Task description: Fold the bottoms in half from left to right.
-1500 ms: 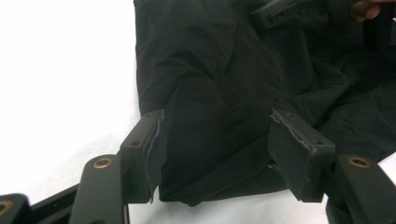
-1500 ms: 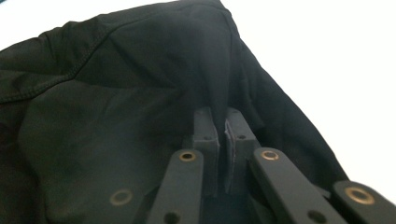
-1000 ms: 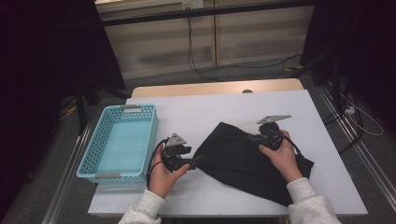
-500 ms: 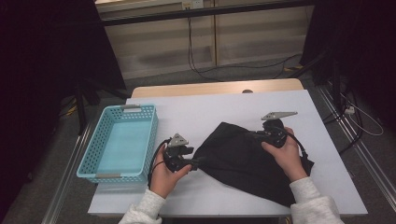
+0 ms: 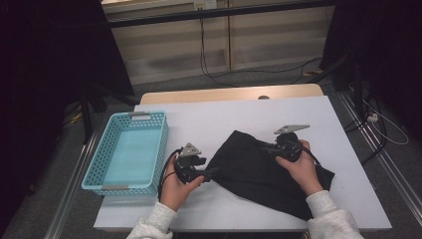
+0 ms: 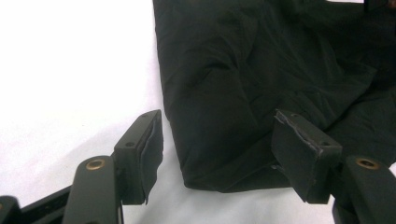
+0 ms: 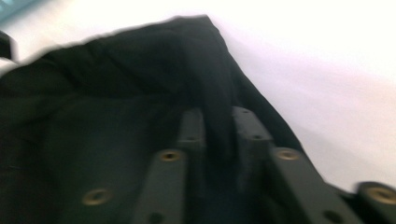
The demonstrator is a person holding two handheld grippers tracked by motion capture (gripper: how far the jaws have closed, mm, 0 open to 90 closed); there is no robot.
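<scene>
White bench, wooden strip along far edge. Light blue perforated basket at left side of bench, overhanging left edge slightly, nothing inside. Grey floor beyond. Pale wall panels at back, black cables hanging down onto floor. Dark curtains left and right. Metal rails along floor at right, white cable beside.

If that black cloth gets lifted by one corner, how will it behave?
The black cloth probably drapes limply: it lies creased and folded on the table. A ridge of it stands bunched between the right gripper jaws, so it likely gathers and stretches out rather than rising flat. It seems light.
</scene>
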